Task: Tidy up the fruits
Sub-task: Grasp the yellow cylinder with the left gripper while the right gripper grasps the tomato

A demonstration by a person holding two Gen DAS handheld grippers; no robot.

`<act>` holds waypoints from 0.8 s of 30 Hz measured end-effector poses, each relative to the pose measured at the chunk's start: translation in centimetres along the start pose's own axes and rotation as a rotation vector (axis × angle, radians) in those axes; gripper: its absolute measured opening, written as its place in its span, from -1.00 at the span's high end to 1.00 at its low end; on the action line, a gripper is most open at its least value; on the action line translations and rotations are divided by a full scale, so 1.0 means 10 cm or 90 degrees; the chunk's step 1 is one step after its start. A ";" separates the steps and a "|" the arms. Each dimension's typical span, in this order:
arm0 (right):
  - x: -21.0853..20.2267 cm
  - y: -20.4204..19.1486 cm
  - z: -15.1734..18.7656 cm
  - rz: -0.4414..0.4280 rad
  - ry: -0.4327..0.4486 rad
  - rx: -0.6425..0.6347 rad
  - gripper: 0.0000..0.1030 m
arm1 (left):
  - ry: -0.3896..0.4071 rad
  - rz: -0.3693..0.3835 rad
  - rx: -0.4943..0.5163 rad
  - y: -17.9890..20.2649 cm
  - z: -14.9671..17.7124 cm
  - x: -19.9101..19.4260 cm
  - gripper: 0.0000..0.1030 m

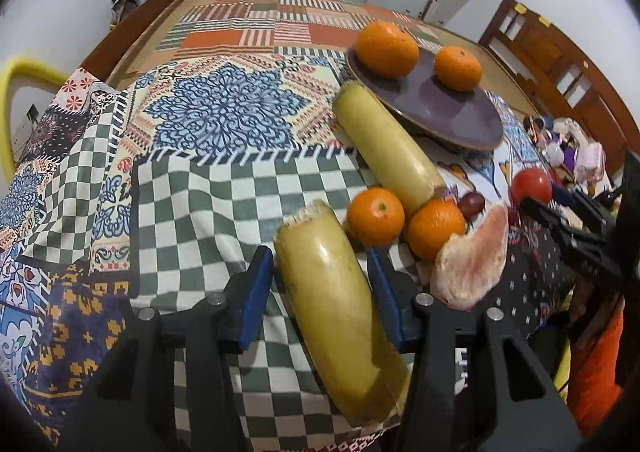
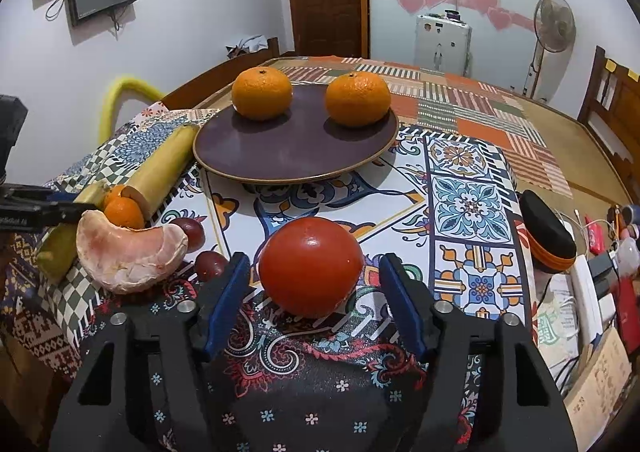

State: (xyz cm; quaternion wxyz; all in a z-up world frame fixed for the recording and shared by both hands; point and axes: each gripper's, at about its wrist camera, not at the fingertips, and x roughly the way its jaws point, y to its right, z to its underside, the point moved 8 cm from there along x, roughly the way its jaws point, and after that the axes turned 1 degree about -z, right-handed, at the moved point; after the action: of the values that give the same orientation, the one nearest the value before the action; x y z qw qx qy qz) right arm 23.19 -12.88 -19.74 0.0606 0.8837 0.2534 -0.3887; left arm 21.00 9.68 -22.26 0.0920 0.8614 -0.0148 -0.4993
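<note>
Both hand-held grippers stand open over a patchwork tabletop (image 2: pixel 472 156): the left hand-held gripper (image 1: pixel 320 292) straddles a yellow sugarcane piece (image 1: pixel 336 316), the right hand-held gripper (image 2: pixel 312 292) brackets a red tomato (image 2: pixel 310 266), neither visibly clamped. Closing likely comes next. The purple plate (image 2: pixel 296 148) holds two oranges (image 2: pixel 262 92).

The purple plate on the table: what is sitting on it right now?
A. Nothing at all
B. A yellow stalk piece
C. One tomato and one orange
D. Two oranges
D: the right wrist view shows the purple plate carrying just two oranges, one on the left and one on the right, while the red tomato sits on the cloth between the fingers of the open right claw.
</note>
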 end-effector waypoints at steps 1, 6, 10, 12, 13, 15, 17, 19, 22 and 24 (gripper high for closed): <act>0.01 0.01 0.00 -0.004 -0.003 0.002 -0.05 | -0.001 -0.003 0.005 0.01 0.01 0.00 0.03; 0.01 -0.01 -0.01 -0.024 -0.004 0.010 0.09 | -0.005 -0.009 0.017 0.06 -0.03 0.09 0.05; -0.01 -0.01 0.00 -0.027 -0.003 0.010 0.10 | 0.004 -0.012 0.013 0.05 -0.04 0.08 0.14; -0.03 -0.01 0.00 -0.030 -0.003 0.012 0.11 | 0.015 -0.011 0.010 0.04 -0.05 0.03 0.16; -0.05 0.00 -0.01 -0.027 0.000 0.010 0.11 | 0.021 -0.011 0.012 0.05 -0.06 -0.01 0.17; -0.09 0.01 -0.04 -0.023 0.006 0.010 0.11 | 0.038 -0.009 0.018 0.08 -0.08 -0.12 0.20; -0.14 0.02 -0.09 -0.023 0.016 0.014 0.11 | 0.057 -0.012 0.030 0.12 -0.10 -0.25 0.23; -0.21 0.03 -0.14 -0.020 0.029 0.017 0.11 | 0.079 -0.017 0.042 0.16 -0.13 -0.37 0.25; -0.31 0.03 -0.22 -0.015 0.047 0.018 0.11 | 0.117 -0.024 0.058 0.23 -0.17 -0.58 0.26; -0.36 0.02 -0.27 -0.011 0.057 0.015 0.11 | 0.138 -0.028 0.067 0.27 -0.20 -0.69 0.28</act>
State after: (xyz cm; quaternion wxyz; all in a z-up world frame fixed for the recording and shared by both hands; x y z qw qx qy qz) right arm 22.96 -13.66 -15.32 0.0356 0.8986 0.2587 -0.3525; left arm 19.46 8.17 -14.87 0.0369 0.9139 -0.0120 -0.4040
